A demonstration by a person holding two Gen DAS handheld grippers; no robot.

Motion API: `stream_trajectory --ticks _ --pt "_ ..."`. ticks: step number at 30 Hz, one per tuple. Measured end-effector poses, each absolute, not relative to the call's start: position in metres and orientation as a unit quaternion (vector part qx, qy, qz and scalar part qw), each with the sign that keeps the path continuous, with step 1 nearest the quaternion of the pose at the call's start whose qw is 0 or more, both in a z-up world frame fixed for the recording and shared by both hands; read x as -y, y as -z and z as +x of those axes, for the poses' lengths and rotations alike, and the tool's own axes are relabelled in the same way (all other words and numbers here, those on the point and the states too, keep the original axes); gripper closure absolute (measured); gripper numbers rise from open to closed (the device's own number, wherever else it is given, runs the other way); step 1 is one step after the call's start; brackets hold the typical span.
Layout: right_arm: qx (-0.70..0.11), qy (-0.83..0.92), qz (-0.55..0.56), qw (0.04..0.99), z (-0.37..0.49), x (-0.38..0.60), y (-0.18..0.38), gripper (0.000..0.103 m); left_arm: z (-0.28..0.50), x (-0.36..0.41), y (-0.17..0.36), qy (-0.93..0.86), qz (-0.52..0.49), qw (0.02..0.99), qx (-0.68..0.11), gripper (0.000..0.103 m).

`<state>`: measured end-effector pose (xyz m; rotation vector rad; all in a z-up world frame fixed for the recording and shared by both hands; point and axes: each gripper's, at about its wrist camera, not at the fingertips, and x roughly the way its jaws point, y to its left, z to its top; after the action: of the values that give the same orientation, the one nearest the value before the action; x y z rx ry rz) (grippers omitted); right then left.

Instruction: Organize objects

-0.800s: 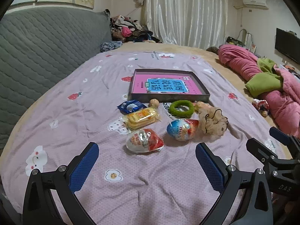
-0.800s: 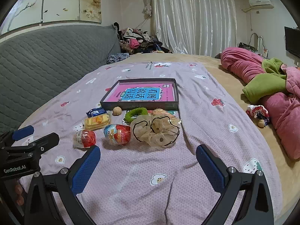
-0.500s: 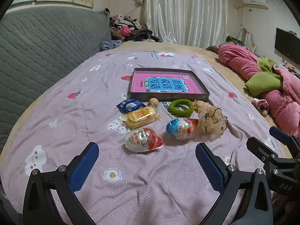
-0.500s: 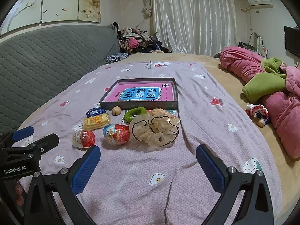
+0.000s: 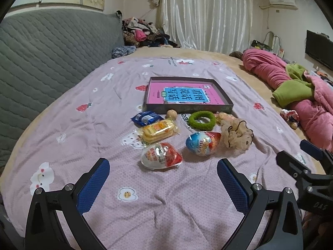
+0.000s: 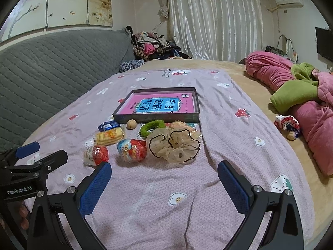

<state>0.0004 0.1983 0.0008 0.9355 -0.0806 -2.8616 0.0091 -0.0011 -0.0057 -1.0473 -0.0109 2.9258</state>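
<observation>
While both hang over bedsheet (image 5: 100,112) | L claw (image 5: 163,182) agape, empty | R claw (image 6: 164,184) agape, empty

Bed (image 5: 239,62) w/ lilac print sheet (image 5: 104,108) on top. On sheet: shallow box (image 5: 188,109), blue packet (image 5: 145,118), walnut (image 5: 172,113), green scrunchie (image 5: 201,119), beige scrunchie (image 5: 237,134), yellow biscuit pack (image 5: 158,130), 2 wrapped eggs (image 5: 160,155) (image 5: 203,143). Pink/green bedding (image 5: 291,87) at right.

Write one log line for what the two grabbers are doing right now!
left gripper: open, empty | right gripper: open, empty | toy eggs, snacks, scrunchies: on bedspread | tray: book only
</observation>
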Motion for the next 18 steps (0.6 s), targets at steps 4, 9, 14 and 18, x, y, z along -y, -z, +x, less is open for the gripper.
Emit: stream_trajectory --ticks 4,9,14,18 --pt "0.030 0.949 0.307 0.069 0.002 -0.199 -0.004 0.000 0.012 0.006 0.000 -0.944 -0.329 0.012 0.006 0.000" --pt "0.036 0.949 0.305 0.077 0.001 -0.199 -0.007 0.000 0.009 0.011 0.001 -0.942 -0.335 0.010 0.012 0.000" --pt "0.026 0.950 0.300 0.081 -0.002 -0.196 -0.010 0.000 0.003 0.017 0.009 -0.939 -0.343 0.016 0.015 0.000" --pt "0.007 0.951 0.298 0.080 -0.008 -0.191 -0.008 0.000 -0.005 0.020 0.020 -0.935 -0.354 0.016 0.015 0.000"
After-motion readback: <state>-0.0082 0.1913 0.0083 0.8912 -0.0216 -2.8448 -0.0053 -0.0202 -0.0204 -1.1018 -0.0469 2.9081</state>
